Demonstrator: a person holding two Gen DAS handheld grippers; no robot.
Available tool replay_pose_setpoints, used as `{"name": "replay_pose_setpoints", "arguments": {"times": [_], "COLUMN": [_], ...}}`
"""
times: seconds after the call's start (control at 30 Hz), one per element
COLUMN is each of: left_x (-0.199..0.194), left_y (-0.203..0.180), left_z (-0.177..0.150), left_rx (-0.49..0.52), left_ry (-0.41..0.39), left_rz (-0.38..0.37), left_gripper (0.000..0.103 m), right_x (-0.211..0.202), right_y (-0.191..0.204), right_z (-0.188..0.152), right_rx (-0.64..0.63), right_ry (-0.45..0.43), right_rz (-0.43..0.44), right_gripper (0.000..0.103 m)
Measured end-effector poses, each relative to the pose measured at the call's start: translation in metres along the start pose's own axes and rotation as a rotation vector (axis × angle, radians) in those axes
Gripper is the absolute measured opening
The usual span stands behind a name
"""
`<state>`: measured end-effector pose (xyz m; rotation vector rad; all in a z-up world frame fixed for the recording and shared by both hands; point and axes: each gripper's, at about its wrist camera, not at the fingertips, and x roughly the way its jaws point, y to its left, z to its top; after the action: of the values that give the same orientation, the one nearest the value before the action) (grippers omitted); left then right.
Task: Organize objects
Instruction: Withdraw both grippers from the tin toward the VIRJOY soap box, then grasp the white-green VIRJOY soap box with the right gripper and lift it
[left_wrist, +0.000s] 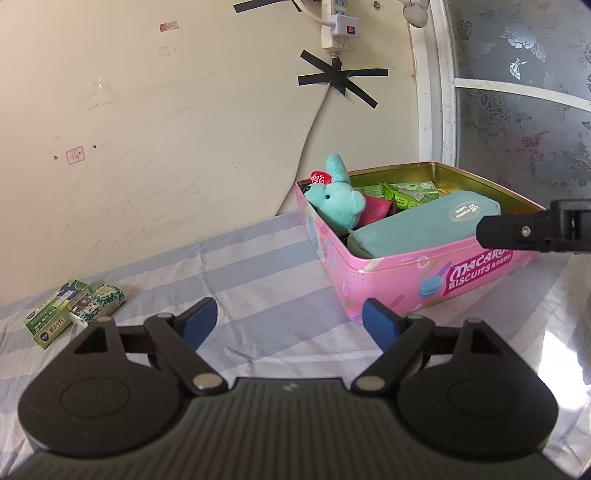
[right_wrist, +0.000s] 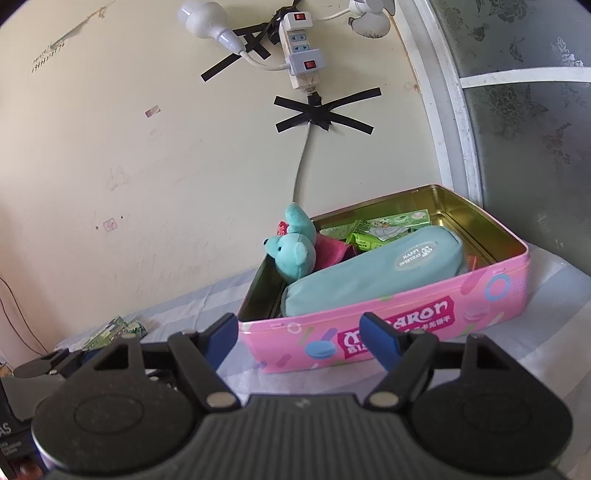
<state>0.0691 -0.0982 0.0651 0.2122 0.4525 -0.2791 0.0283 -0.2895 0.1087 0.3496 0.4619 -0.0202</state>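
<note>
A pink biscuit tin stands open on the striped cloth by the wall. Inside lie a teal pencil pouch, a teal plush bear, a magenta cloth and green packets. Two green boxes lie on the cloth at the far left. My left gripper is open over bare cloth, left of the tin's near corner. My right gripper is open, empty, just in front of the tin's long side; one of its fingers shows in the left wrist view.
The cream wall rises right behind the tin, with a taped power strip and cable above. A patterned glass door stands at the right. Striped cloth lies between the boxes and the tin.
</note>
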Motion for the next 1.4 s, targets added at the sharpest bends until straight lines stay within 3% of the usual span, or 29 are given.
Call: {"name": "replay_pose_setpoints", "arguments": {"times": [0.63, 1.23, 1.4], "left_x": [0.014, 0.022, 0.025], "left_y": [0.066, 0.155, 0.188], "left_z": [-0.017, -0.038, -0.048], "left_rx": [-0.076, -0.156, -0.234], "left_ry": [0.029, 0.082, 0.103], "left_rz": [0.072, 0.249, 0.301], "left_gripper": [0.088, 0.09, 0.093], "right_x": [0.031, 0.076, 0.1], "right_y": [0.052, 0.131, 0.16], "right_z": [-0.006, -0.019, -0.025], "right_rx": [-0.091, -0.249, -0.3], "right_ry": [0.06, 0.135, 0.175], "right_rz": [0.031, 0.137, 0.175], "right_gripper": [0.075, 0.076, 0.076]}}
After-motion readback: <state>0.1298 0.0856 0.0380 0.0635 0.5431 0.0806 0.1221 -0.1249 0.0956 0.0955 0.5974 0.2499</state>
